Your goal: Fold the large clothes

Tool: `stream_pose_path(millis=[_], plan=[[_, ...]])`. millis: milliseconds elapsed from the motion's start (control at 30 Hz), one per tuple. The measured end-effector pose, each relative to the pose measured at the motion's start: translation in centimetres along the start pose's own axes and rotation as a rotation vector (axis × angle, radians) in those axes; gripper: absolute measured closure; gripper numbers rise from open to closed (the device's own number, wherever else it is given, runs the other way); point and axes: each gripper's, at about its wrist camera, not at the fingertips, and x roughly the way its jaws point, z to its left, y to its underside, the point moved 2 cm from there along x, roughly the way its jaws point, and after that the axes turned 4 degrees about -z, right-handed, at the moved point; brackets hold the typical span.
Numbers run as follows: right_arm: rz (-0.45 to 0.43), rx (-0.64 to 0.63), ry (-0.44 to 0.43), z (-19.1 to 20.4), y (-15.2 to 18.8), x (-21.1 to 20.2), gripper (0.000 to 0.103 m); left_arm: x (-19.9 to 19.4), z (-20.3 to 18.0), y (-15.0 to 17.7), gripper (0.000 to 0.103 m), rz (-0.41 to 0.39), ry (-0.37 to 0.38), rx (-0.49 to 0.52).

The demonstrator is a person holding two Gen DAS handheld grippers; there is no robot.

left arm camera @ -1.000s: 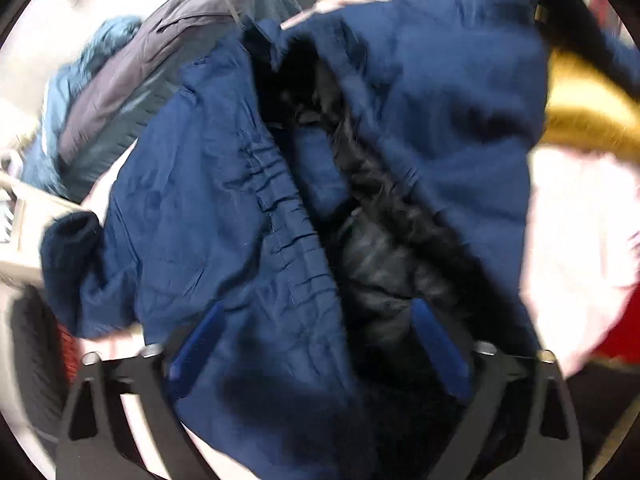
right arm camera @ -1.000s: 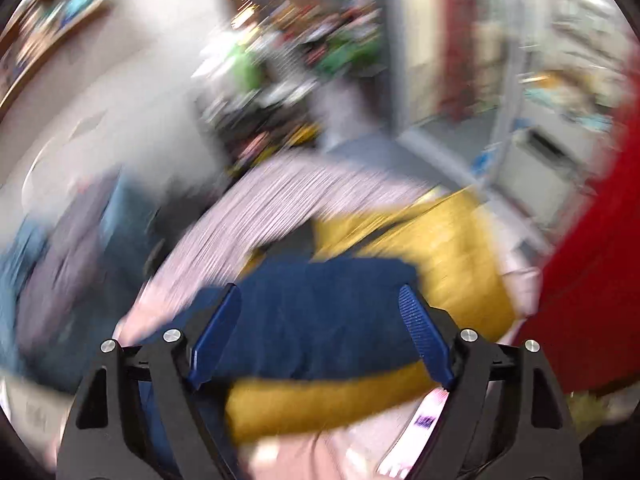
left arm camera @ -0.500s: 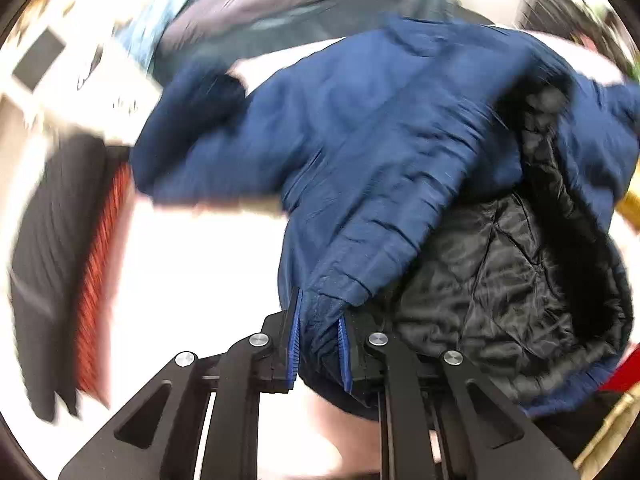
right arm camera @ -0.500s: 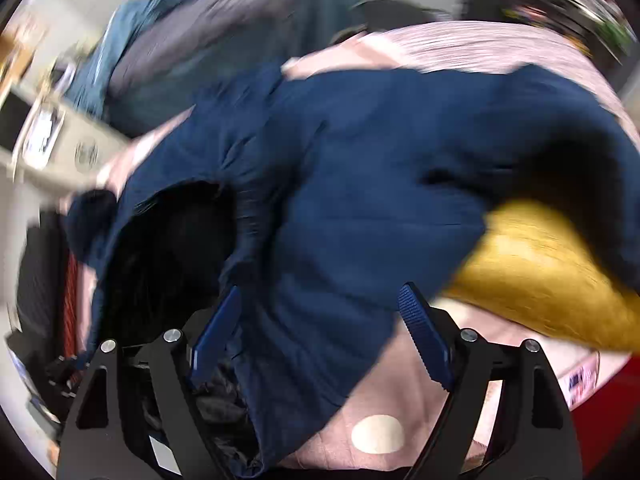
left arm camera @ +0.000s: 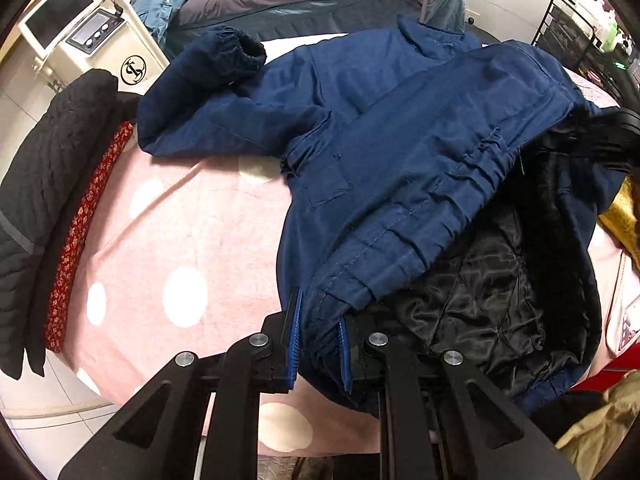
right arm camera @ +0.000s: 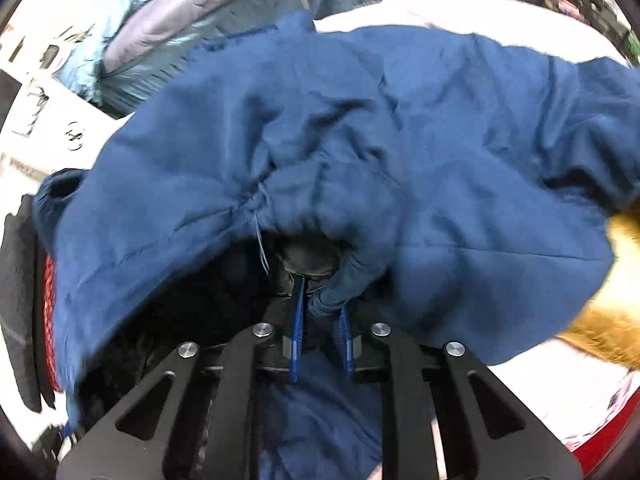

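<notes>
The right gripper [right arm camera: 320, 336], wide apart a moment ago, now pinches the blue coat [left arm camera: 400, 168]. The left gripper [left arm camera: 319, 340] pinches its near hem. The coat lies open on the pink blanket [left arm camera: 192, 240], not folded yet.

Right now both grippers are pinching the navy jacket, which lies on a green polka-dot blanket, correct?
Not quite: the blanket is pink with white dots, as the left wrist view shows. The left gripper and right gripper are indeed both shut on the navy jacket.
</notes>
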Motion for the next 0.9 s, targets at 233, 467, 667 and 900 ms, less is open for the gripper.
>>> stream_pose_path(millis=[233, 467, 667, 900], plan=[[-0.093, -0.172, 0.120, -6.6, 4.1, -10.5, 0.089, -1.8, 2.9, 2.9, 0.088, 0.044, 0.026, 0.029], [0.106, -0.291, 0.235, -12.6, 16.2, -13.1, 0.090, 1.4, 5.4, 7.7, 0.088, 0.222, 0.137, -0.032], [0.319, -0.295, 0.289, -13.4, 26.1, -8.4, 0.095, 4.8, 5.5, 11.9, 0.088, 0.318, 0.135, 0.029], [0.299, -0.073, 0.327, -16.7, 26.5, -9.7, 0.092, 3.3, 6.6, 12.4, 0.060, 0.241, 0.219, 0.093]])
